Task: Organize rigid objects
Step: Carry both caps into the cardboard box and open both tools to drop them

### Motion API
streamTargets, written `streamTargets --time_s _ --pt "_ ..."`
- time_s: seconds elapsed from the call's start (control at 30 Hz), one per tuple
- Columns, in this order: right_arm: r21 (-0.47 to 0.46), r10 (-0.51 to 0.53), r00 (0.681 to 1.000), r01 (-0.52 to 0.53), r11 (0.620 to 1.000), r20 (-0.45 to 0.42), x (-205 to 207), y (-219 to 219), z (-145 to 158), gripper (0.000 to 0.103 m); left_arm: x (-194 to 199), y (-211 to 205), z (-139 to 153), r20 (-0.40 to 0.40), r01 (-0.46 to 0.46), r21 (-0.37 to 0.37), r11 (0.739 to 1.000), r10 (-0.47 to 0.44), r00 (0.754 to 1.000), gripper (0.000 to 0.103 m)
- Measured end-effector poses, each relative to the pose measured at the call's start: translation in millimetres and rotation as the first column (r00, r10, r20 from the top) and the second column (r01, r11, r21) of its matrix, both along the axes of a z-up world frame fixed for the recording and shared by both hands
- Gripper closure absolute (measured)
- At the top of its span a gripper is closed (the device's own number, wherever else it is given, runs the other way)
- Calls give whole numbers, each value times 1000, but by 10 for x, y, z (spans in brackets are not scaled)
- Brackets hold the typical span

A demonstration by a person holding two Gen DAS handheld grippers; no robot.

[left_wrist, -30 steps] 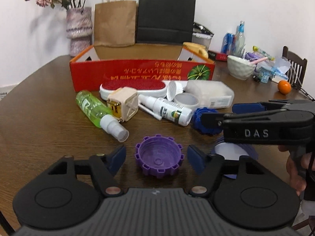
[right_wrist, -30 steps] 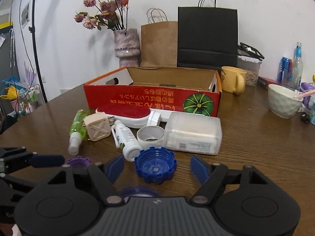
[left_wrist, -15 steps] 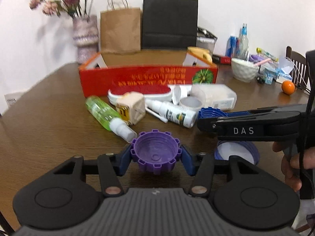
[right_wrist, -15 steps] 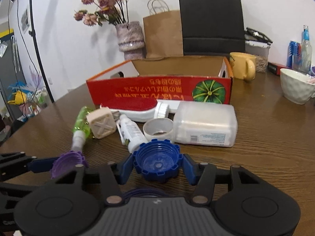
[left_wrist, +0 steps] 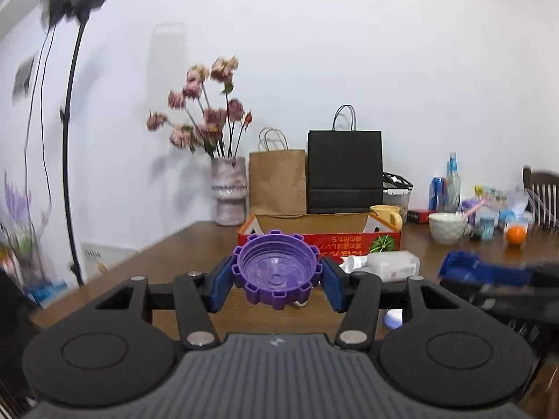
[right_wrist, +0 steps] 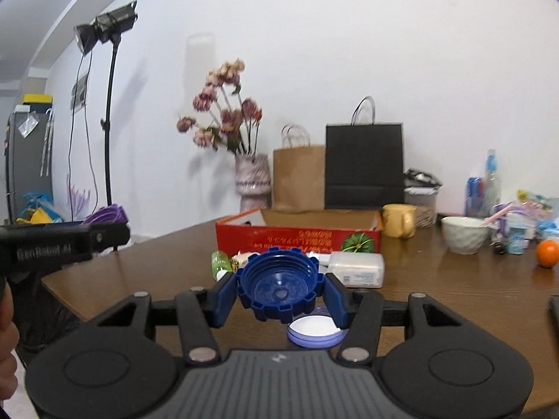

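My left gripper (left_wrist: 276, 284) is shut on a purple toothed cap (left_wrist: 276, 272), held hollow side up above the table. My right gripper (right_wrist: 278, 293) is shut on a blue toothed cap (right_wrist: 278, 284), also lifted clear of the wood. In the right wrist view the left gripper's body (right_wrist: 63, 244) shows at the left edge with the purple cap (right_wrist: 108, 214) at its tip. The blue cap (left_wrist: 461, 267) shows blurred at the right of the left wrist view. The open red cardboard box (right_wrist: 297, 235) stands farther back on the table.
In front of the box lie a green spray bottle (right_wrist: 220, 262), a clear plastic container (right_wrist: 356, 269) and a white-and-blue lid (right_wrist: 314, 330). A yellow mug (right_wrist: 400, 220), white bowl (right_wrist: 463, 234), orange (right_wrist: 547, 253), vase of flowers (right_wrist: 252, 185) and two paper bags (right_wrist: 363, 164) stand behind. A light stand (right_wrist: 108, 111) is off the table's left.
Both grippers closed on the caps, the left on the purple one and the right on the blue one, then lifted them off the table and pulled back, tilting up toward the wall.
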State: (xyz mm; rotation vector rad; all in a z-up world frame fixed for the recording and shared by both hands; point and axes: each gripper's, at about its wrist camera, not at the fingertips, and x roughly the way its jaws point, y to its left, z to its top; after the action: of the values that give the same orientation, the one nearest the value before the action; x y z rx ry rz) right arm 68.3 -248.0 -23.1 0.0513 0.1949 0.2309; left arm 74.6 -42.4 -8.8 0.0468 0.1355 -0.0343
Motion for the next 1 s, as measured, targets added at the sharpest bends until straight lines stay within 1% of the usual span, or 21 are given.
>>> streamTargets --time_s 0.07,0.13,0.2,0.27,0.47,0.53,0.67,0.8,0.87,1.0 --pt "-8 -7 1000 8 1000 16 -133 -4 32 50 -99 31 11 2 18 -19 1000 -18 1000 49" --pt "-18 -20 999 21 1000 35 -239 5 62 50 -171 40 18 3 28 -12 1000 -28 1000 49" --pt "-24 -26 999 27 999 36 -308 23 76 50 -214 77 13 5 26 -26 999 -26 1000 49" --pt "-22 -25 999 26 999 36 -351 50 86 50 -255 131 25 11 17 -44 999 -16 1000 49" --pt "-50 -13 998 16 999 59 -375 159 68 50 -281 209 32 35 0 -41 999 2 999 49" --pt "-56 -12 998 15 998 61 -347 181 69 50 -250 212 24 32 -5 -37 999 6 999 49" --pt "-46 -14 998 16 999 54 -260 167 56 50 -153 237 25 26 -17 -53 998 19 999 49" --pt "-40 -24 999 26 999 42 -122 117 45 50 13 230 18 11 -31 -57 998 31 999 49" --pt "-38 -28 999 29 999 36 3 91 75 50 139 237 37 5 -35 -64 997 35 999 49" --pt "-39 -31 999 32 999 29 351 45 171 50 483 232 64 22 -53 -77 996 55 998 49"
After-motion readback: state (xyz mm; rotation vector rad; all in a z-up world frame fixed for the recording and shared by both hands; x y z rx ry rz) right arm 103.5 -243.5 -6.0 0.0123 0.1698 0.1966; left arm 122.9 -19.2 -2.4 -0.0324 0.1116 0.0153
